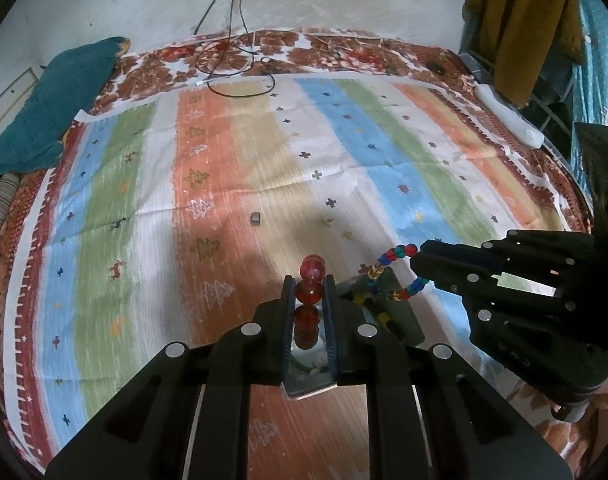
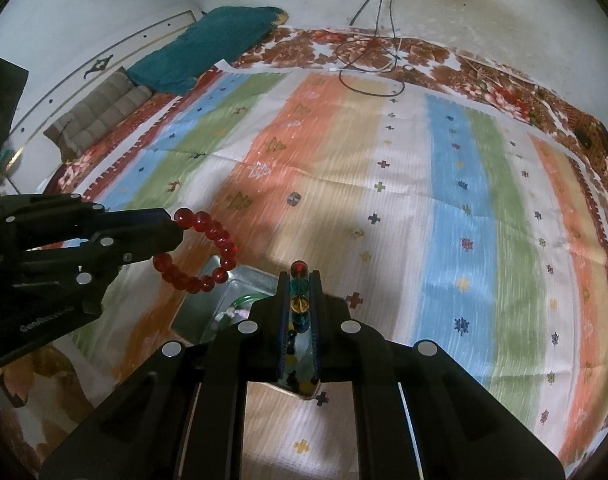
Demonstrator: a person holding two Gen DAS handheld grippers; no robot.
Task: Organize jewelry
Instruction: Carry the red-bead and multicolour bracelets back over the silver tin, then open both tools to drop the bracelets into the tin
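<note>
My left gripper (image 1: 308, 280) is shut on a red bead bracelet (image 1: 308, 292); in the right wrist view the bracelet (image 2: 208, 252) hangs as a loop from the left gripper (image 2: 176, 228). My right gripper (image 2: 298, 276) is shut on a multicoloured bead bracelet (image 2: 298, 288); in the left wrist view that bracelet (image 1: 399, 276) loops out from the right gripper (image 1: 417, 256). Both are held above a shiny metal tray (image 2: 224, 292) that holds more jewelry; the tray also shows in the left wrist view (image 1: 403, 316).
A striped cloth (image 1: 264, 160) covers a floral bedspread. A small dark ring-like item (image 1: 256, 219) lies on the cloth mid-bed. Cables (image 1: 232, 76) lie at the far edge, a teal cushion (image 1: 56, 104) at the far left, hanging clothes (image 1: 519, 28) at right.
</note>
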